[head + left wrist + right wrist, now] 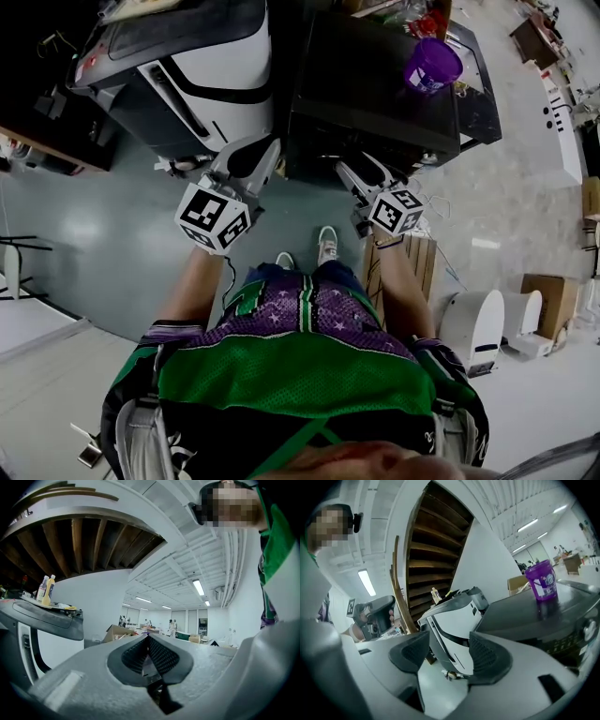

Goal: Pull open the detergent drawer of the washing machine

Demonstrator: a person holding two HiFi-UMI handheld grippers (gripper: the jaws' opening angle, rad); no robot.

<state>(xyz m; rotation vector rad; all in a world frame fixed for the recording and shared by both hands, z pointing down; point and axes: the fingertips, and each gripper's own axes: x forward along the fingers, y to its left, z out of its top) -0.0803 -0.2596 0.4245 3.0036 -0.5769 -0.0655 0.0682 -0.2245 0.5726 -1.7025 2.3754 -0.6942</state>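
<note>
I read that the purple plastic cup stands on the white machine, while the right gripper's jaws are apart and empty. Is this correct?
Not quite: the purple plastic cup stands on the dark grey machine, as the right gripper view shows. The right gripper is indeed open and empty.

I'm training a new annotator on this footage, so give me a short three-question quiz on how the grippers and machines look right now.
1. True or false: the left gripper has its jaws standing apart.
2. What stands on top of the dark machine? A) a purple cup B) a red kettle C) a folded towel
3. Fill in: between the open jaws of the right gripper there is ____.
Key: 1 false, its pads meet; 2 A; 3 nothing.
</note>
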